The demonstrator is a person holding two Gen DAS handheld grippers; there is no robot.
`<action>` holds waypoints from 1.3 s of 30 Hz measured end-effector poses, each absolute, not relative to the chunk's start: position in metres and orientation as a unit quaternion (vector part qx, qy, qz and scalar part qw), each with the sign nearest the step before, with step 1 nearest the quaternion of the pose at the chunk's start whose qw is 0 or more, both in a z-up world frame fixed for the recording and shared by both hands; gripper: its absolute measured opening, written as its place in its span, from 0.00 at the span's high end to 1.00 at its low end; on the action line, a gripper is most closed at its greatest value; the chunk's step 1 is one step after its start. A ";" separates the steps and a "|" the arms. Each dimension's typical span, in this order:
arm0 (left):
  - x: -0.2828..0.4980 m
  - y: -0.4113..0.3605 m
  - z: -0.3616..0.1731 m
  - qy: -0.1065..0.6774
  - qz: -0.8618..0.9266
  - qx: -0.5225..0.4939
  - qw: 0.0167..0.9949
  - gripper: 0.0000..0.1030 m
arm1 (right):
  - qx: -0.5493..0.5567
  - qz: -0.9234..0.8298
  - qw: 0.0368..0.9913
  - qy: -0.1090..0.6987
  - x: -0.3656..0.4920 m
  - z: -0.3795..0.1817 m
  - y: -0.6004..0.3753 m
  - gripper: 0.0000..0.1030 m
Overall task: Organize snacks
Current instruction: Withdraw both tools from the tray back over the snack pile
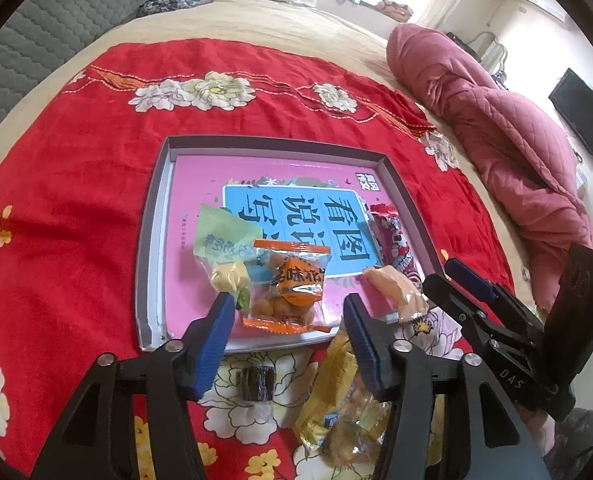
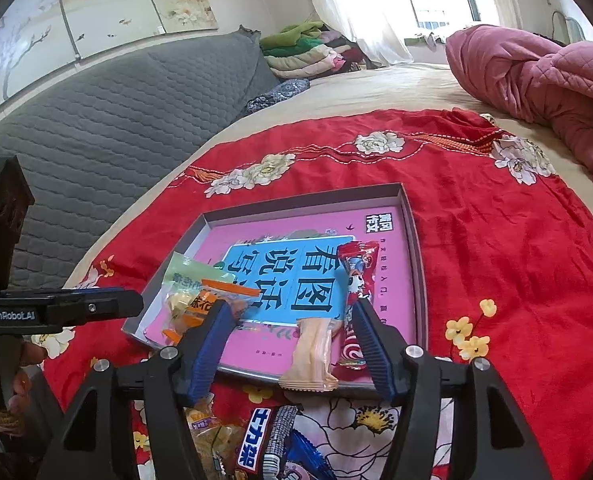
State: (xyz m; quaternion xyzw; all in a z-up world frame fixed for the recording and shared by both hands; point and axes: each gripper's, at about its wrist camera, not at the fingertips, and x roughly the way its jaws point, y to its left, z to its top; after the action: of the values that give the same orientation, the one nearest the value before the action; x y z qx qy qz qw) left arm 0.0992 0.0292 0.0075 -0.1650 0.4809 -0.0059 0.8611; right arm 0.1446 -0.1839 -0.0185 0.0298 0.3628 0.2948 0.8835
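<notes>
- Left wrist view: the left tool (image 1: pixel 288 312) hangs with its ribbed blue fingers (image 1: pixel 212 344) spread wide and nothing between them, above the near edge of a shallow grey tray (image 1: pixel 152 216). The tray sits on a red flowered cloth (image 1: pixel 76 140) spread over the bed. A pink book (image 1: pixel 200 168) lines the tray, half hidden under an orange packet (image 1: pixel 292 284), a crinkly green packet (image 1: pixel 220 236), a red packet (image 1: pixel 392 240) and a pale peach bar (image 1: pixel 392 284). A dark wrapped sweet (image 1: pixel 256 382) and a yellow packet (image 1: pixel 336 368) lie on the cloth just outside the tray; the yellow one is partly covered by a finger. The right tool (image 1: pixel 456 276) shows at the side.
- Right wrist view: the right tool (image 2: pixel 288 344) is also spread wide and empty. The peach bar (image 2: pixel 312 356) overhangs the tray's near rim (image 2: pixel 252 376). More packets (image 2: pixel 272 440) at the bottom are cut off and hard to read.
</notes>
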 end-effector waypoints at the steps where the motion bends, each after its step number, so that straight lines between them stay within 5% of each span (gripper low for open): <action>1: 0.099 0.029 0.007 0.481 -0.006 -0.164 0.861 0.42 | 0.031 0.295 0.883 0.363 0.145 -0.018 -0.185 0.39; 39: 0.076 0.018 -0.001 0.502 -0.029 -0.159 0.850 0.42 | -0.032 0.341 0.869 0.357 0.082 -0.003 -0.173 0.32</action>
State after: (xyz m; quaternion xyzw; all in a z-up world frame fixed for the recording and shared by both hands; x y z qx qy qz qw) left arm 0.0762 0.0184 -0.0011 -0.1594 0.5017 -0.0288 0.8497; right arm 0.0823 -0.1734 -0.0025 -0.0320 0.3572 0.3413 0.8688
